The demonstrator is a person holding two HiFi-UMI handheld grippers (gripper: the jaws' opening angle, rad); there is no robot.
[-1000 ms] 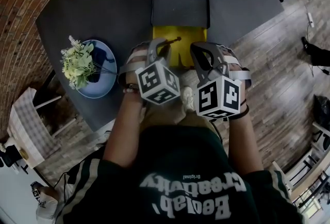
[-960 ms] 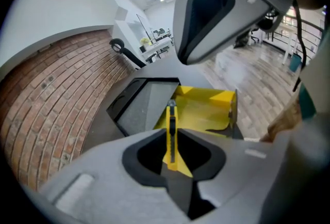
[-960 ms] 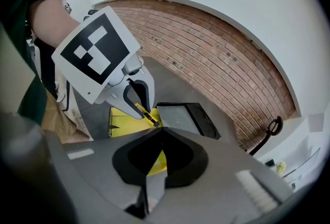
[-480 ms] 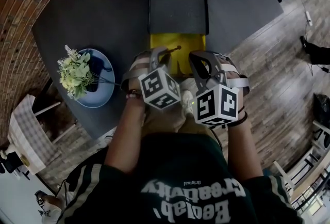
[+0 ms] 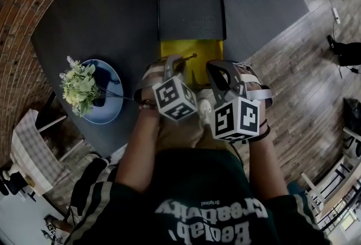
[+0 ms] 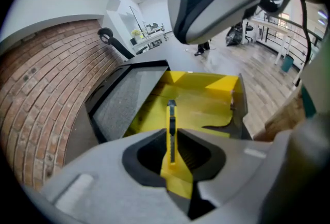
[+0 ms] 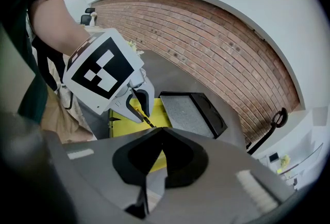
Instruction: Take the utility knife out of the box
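Near the left edge of the dark grey table (image 5: 113, 7), a round blue plate (image 5: 114, 73) carries a bunch of pale green artificial flowers (image 5: 78, 84), well apart from the work and likely only decoration.

At the table's near edge, the left gripper (image 5: 176, 62) has its fingers pinched on the slim yellow plastic utility knife (image 6: 170, 121). It grips the knife by the rear of the handle so the front end points forward over the box.

The black rectangular box (image 5: 190, 49) lies open, its grey foam-lined lid (image 5: 190, 17) folded back toward the far side and its yellow inner tray facing up. The knife hangs over the tray's near end, seemingly clear of it, though contact cannot be ruled out.

Just right, the right gripper (image 7: 154, 152) has its fingers pressed together on nothing, probably waiting in reserve.
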